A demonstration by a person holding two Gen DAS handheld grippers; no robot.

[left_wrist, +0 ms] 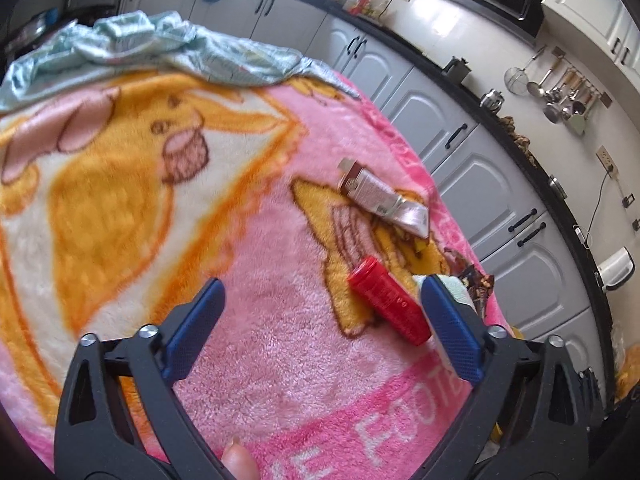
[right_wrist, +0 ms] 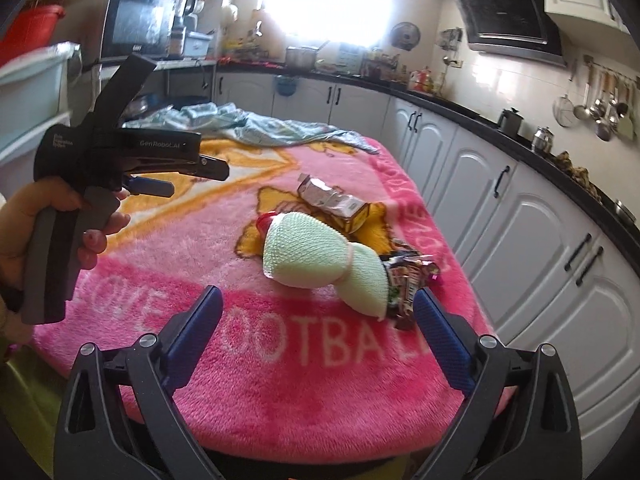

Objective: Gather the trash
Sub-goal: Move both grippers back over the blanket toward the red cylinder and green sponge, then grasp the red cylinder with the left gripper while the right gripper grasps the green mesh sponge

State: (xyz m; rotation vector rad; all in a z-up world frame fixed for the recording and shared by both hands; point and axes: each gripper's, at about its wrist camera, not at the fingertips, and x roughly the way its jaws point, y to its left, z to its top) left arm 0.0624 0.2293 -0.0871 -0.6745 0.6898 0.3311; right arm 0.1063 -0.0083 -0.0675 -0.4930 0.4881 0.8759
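Observation:
On a pink cartoon blanket [left_wrist: 272, 360] lie a red cylinder [left_wrist: 386, 300], a flattened silver-and-brown carton [left_wrist: 380, 196] and a dark snack wrapper [left_wrist: 476, 280]. My left gripper [left_wrist: 320, 308] is open and empty, hovering just left of the red cylinder. In the right wrist view the carton [right_wrist: 332, 200], a pale green foam net sleeve [right_wrist: 316, 256], the wrapper [right_wrist: 408, 276] and the red cylinder's end [right_wrist: 266, 220] lie together. My right gripper [right_wrist: 316, 316] is open and empty, near the blanket's front edge. The left gripper [right_wrist: 160, 188] shows there, held up at left.
A crumpled light blue cloth [left_wrist: 160, 48] lies at the blanket's far end. Grey kitchen cabinets [right_wrist: 500, 208] under a black counter run along the right. A microwave [right_wrist: 136, 28] and pale bins [right_wrist: 32, 92] stand at the left.

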